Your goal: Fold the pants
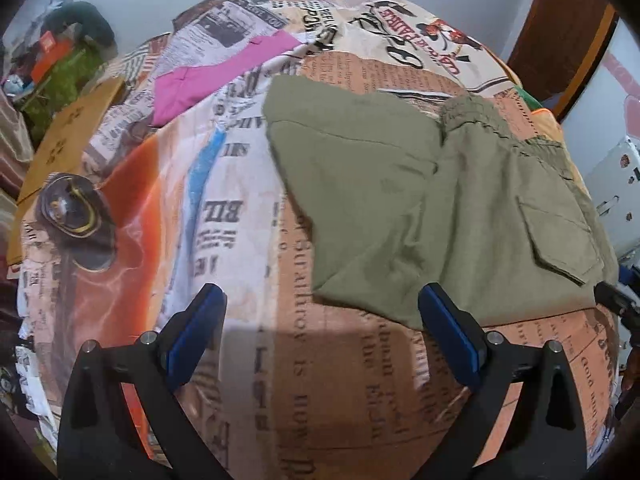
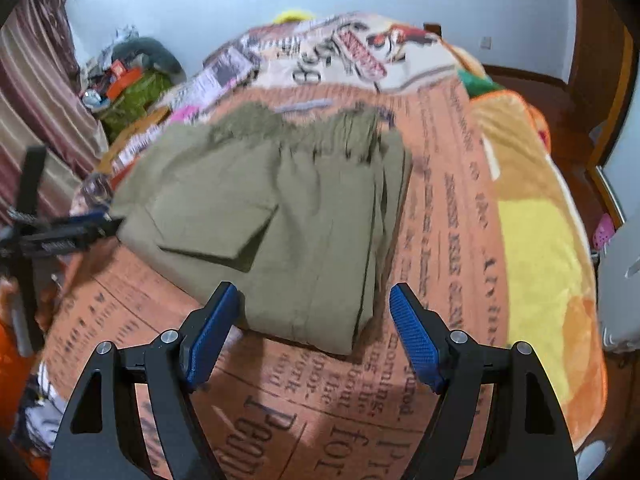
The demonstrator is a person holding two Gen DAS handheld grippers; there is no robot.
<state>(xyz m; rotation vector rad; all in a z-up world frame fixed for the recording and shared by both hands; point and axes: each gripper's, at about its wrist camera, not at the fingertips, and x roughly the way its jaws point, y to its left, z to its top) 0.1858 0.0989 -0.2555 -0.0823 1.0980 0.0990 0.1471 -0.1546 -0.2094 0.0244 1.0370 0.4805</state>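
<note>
Left gripper [image 1: 320,320] jaws spread wide, empty. Right gripper [image 2: 316,312] jaws spread, empty, olive pants [image 2: 288,208] folded at 12 o'clock on newsprint bedspread [image 2: 440,208].

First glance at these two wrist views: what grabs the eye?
The olive-green pants lie folded in a compact bundle on the loud newspaper-print blanket, flap pocket facing up. Both grippers hang open above the blanket: the right gripper straddles the bundle's near edge, the left gripper hangs at its near left corner. A pink garment lies farther back on the bed.
</note>
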